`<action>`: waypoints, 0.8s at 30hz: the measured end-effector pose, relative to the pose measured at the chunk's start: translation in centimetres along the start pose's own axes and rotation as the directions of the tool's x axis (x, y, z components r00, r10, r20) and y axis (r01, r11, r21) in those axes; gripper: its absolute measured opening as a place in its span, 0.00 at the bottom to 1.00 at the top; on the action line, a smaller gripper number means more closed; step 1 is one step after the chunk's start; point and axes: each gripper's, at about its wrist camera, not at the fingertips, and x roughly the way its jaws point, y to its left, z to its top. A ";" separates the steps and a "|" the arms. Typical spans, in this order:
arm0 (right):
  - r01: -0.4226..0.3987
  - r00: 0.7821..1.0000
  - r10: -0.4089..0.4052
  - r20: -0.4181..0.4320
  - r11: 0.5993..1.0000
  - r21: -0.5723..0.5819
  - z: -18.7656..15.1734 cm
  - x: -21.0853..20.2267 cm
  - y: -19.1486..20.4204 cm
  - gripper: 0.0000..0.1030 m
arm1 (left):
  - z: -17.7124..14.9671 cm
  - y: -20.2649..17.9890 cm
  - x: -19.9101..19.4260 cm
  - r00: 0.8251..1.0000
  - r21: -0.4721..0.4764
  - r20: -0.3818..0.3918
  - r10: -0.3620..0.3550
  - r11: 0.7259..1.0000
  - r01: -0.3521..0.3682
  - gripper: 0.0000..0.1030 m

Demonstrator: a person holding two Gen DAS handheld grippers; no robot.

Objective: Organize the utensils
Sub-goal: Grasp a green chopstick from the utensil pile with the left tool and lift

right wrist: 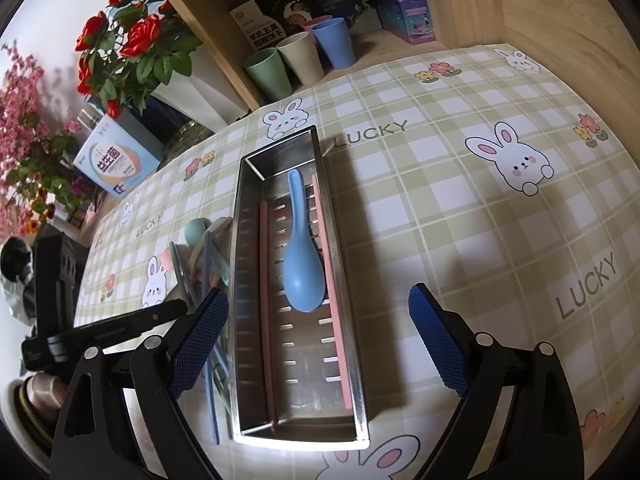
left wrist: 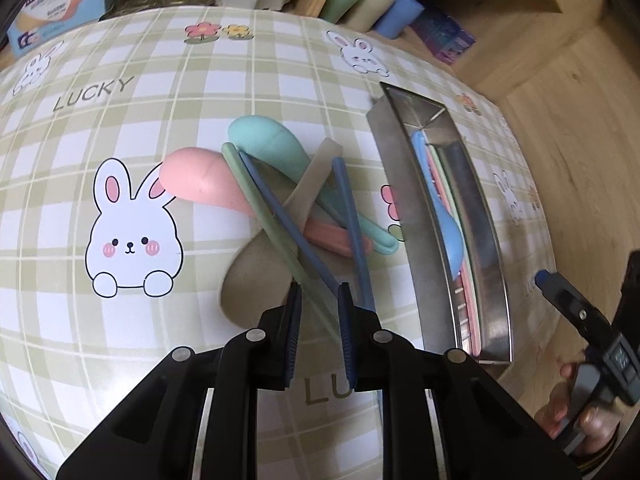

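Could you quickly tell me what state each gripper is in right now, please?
Left gripper: partly open around the green chopstick, not clamped on it.
Right gripper: wide open, empty, above the metal tray.

The left gripper (left wrist: pixel 319 312) points toward 12 o'clock in its own view, its fingers narrowed to a slim gap with thin sticks running between them; whether the pads actually pinch is unclear. The right gripper (right wrist: pixel 318 340) also points toward 12 o'clock, jaws spread wide, nothing between the blue pads (right wrist: pixel 198 344). At 4 o'clock in the left view, a bare hand (left wrist: pixel 576 412) grips that tool's handle.
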 end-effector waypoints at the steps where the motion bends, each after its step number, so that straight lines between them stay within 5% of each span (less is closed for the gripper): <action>1: -0.002 1.000 0.002 0.000 1.000 0.003 0.0 0.0 -0.1 0.86 | 0.1 0.0 0.2 1.000 -0.006 -0.003 0.004 1.000 -0.004 0.17; 11: -0.012 1.000 0.012 0.005 1.000 0.016 -0.1 -0.2 -0.6 0.86 | -0.8 -0.1 1.3 0.997 -0.009 -0.049 0.057 0.998 -0.057 0.15; 19: -0.009 1.000 0.009 0.003 1.000 0.016 -0.4 -0.3 -0.6 0.86 | -0.7 -0.6 1.4 0.996 0.022 -0.019 0.087 0.996 -0.087 0.14; 24: -0.004 1.000 0.004 0.002 1.000 0.012 -0.7 -0.6 -0.4 0.86 | -1.5 -0.2 0.8 0.996 0.029 0.009 0.087 0.996 -0.088 0.05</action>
